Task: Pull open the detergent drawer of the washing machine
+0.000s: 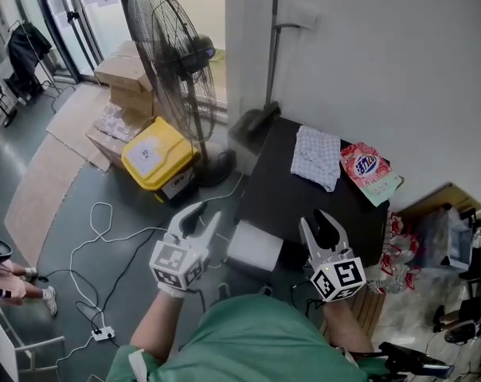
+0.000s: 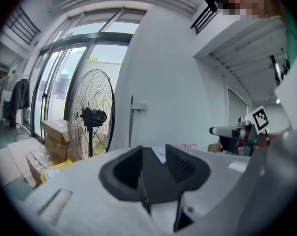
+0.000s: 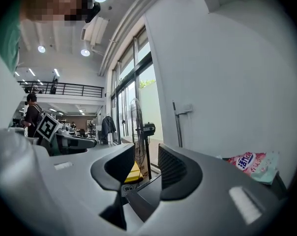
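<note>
Black washing machine [image 1: 288, 193] — beyond both jaws

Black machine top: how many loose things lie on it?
2: a white checked cloth toward the back, and a pink detergent bag right of it by the wall. The right gripper hides part of the front edge.

Yellow bin [image 1: 155, 156], black washing machine [image 1: 282, 199], checked white cloth [image 1: 317, 156], pink bag [image 1: 366, 170].
</note>
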Tool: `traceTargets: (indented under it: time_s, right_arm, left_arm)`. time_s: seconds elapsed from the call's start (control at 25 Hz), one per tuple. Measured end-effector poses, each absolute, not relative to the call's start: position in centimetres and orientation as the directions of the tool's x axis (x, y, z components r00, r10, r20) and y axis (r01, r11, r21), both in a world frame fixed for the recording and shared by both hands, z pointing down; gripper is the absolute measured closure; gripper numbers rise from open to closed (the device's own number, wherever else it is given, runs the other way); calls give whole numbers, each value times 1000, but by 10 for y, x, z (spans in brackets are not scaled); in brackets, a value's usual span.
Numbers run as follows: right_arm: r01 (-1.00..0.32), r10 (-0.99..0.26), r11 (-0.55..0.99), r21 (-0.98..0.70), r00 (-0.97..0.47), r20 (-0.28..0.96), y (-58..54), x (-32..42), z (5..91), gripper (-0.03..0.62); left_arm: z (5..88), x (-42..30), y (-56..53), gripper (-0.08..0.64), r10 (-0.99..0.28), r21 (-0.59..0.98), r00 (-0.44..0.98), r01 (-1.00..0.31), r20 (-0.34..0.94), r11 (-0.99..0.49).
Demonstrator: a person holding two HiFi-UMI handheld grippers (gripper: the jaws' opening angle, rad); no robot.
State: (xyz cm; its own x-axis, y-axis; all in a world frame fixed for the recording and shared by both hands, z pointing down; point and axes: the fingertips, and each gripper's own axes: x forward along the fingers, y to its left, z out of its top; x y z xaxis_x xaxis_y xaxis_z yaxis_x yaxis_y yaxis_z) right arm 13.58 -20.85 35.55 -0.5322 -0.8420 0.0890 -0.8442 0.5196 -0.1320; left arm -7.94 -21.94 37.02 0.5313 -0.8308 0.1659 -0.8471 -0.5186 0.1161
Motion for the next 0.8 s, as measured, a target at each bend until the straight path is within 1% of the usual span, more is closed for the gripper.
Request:
traceTargets:
  time_s: [0.2,0.4,0.52,0.8]
  right_arm:
    - [-864,-863,494,-92,-500,64,-206,151,342,451]
    - [-880,-879,475,-15,-475,37,-202,157,321,453]
    - [-880,-881,474,27,-473,25,-199,158,319,479]
    - [-885,-884,466,3,-466,42,-196,166,329,480]
  left_arm:
    - [345,-68,-221,422,-845,80,522,-853,118,-516]
    - [320,-63,-222,429,-866,17,495,-869,71,-495]
    - [322,-59,-218,433,-870,-11,487,-872,78,-490]
    - [333,-52,-212,434,-863,2,492,-869,112,-495]
